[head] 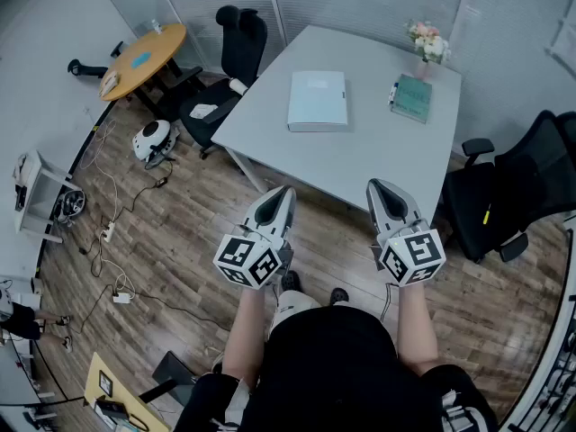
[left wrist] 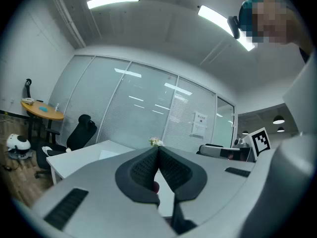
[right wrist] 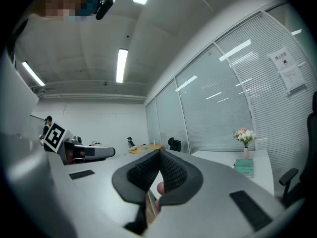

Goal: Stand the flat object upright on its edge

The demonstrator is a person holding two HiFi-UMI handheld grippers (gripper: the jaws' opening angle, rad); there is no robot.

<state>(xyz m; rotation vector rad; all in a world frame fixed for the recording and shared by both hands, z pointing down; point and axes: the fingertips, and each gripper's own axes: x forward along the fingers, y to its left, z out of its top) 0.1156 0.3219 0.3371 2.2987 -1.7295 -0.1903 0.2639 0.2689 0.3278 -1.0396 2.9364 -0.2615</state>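
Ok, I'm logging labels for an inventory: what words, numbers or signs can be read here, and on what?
Nothing is legible.
Paper notice on the glass wall: printed lines, too small to read.
Teal book: cover print too blurred.
Marker cubes: black-and-white squares only, no letters.

Two tables, three things on the nearer one, two grippers.

One grey table point(head: 360, 165) bears one white flat box point(head: 317, 100), one green book point(head: 412, 97) and one vase of flowers point(head: 426, 45). One round wooden table point(head: 144, 57) stands well apart. The black office chairs point(head: 241, 36) number two, perhaps three, since the dark shapes at the right overlap. There is one left gripper point(head: 286, 190) and one right gripper point(head: 374, 185).
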